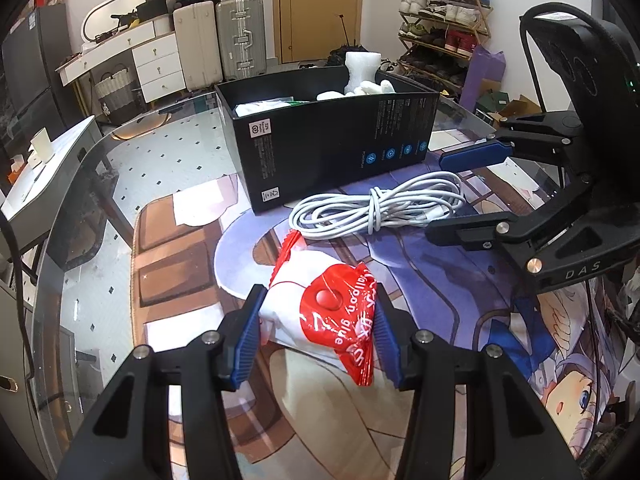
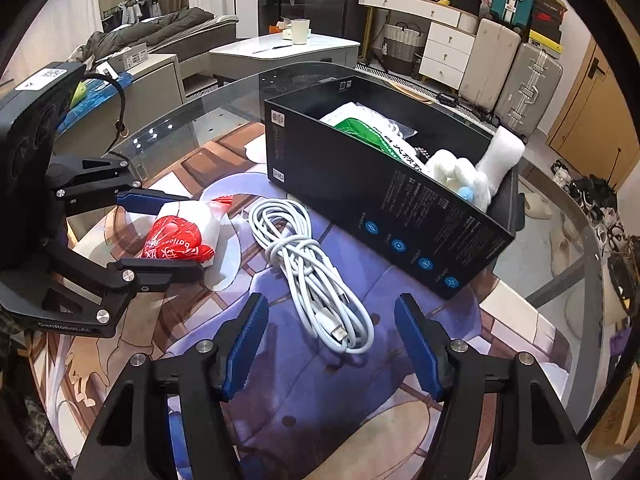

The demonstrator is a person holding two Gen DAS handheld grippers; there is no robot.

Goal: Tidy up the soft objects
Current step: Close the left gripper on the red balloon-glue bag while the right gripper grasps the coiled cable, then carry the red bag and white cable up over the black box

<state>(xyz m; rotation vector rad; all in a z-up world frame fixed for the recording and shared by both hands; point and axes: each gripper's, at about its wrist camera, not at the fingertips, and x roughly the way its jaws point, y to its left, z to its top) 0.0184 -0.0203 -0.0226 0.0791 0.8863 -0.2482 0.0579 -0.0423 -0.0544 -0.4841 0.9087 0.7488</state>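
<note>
**Bagging up: packet held, cable next**

Gripping the crinkly red-and-white plastic snack packet (image 1: 320, 316), left gripper (image 1: 318, 330) jaws clenched on its sides, in front of the open black cardboard box (image 1: 332, 148). Right gripper (image 2: 330, 346) jaws released, empty, straddling the coiled white charging cable (image 2: 316, 276) beside the box. Advice: lower, pinch the bundle's knotted middle so no loops trail.

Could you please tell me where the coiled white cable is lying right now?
The white cable lies on the printed mat, between the black box and the red-and-white packet, just ahead of the open right gripper.
</note>
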